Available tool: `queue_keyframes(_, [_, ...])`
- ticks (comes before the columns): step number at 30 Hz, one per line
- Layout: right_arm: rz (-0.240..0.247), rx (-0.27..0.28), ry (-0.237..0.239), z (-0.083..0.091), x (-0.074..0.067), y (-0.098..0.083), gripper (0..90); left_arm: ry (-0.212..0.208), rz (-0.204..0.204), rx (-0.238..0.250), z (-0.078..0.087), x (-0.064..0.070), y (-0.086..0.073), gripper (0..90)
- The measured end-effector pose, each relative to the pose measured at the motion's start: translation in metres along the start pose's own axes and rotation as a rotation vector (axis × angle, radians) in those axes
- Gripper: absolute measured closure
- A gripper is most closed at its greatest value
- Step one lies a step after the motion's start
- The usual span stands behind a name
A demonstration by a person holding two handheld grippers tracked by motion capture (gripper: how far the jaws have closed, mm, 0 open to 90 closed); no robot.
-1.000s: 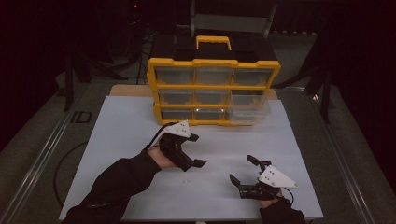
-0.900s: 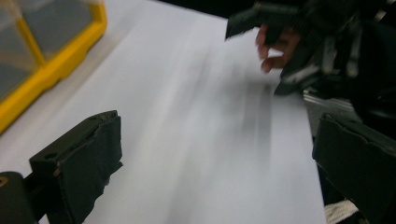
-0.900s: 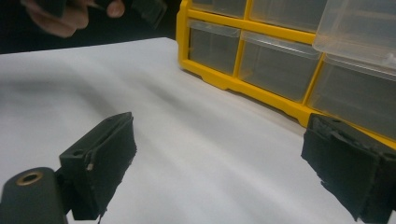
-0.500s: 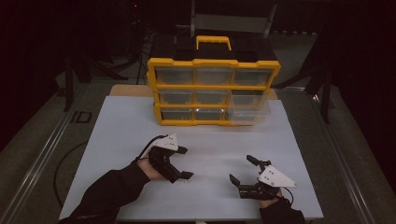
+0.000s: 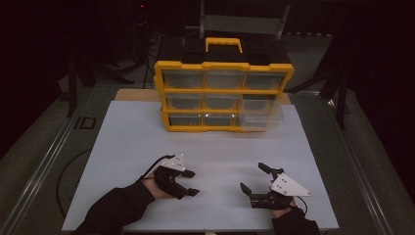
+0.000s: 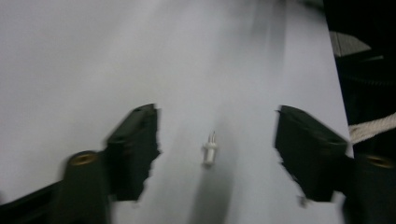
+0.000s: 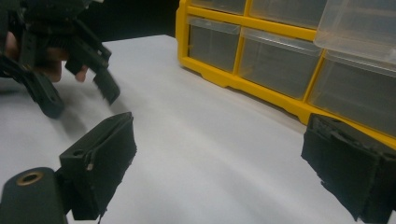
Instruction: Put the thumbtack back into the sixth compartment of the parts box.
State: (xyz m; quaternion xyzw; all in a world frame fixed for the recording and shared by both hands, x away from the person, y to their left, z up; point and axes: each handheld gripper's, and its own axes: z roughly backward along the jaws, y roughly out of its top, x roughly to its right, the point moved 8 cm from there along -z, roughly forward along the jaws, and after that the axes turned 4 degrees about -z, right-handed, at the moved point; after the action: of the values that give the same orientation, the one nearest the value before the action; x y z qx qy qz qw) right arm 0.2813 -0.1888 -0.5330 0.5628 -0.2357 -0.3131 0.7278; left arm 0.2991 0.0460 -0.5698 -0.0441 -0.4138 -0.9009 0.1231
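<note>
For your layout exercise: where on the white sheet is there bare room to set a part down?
Bare: the band between the yellow drawer cabinet and both grippers, plus the sheet's left and right margins. Crowded: near edge, around the left gripper, its small white peg and the right gripper.

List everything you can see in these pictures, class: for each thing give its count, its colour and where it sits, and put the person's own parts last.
Drawer organiser: one, yellow frame with clear drawers and a black top with a yellow handle, at the far edge of the sheet; its lower right drawer is pulled out.
Sheet: one, white, covering the table.
Small plug-like part: one, white, lying on the sheet between the left gripper's jaws, untouched.
Left gripper: one, black with a grey plate, near left; jaws have just been closing, still apart.
Right gripper: one, black with a grey plate, near right; jaws wide, nothing between them.
Sleeves: two, black, at the bottom edge.
</note>
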Motion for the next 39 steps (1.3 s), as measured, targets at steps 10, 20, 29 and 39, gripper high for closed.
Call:
queue_keyframes(10, [0.0,0.001,-0.002,0.001,0.0,0.0,9.6,-0.002,-0.012,-0.046,-0.014,0.001,-0.009,61.1])
queue_keyframes(20, [-0.002,0.001,-0.001,0.0,0.0,0.0,9.6,0.002,-0.012,-0.07,-0.017,-0.001,-0.013,84.8])
queue_keyframes(29, [0.001,0.0,-0.003,0.001,0.0,0.0,9.6,0.012,-0.009,-0.057,-0.013,-0.005,-0.005,86.1])
queue_keyframes(39, [0.003,0.001,-0.001,0.0,0.0,0.0,9.6,0.023,-0.014,-0.005,0.004,-0.017,0.033,86.1])
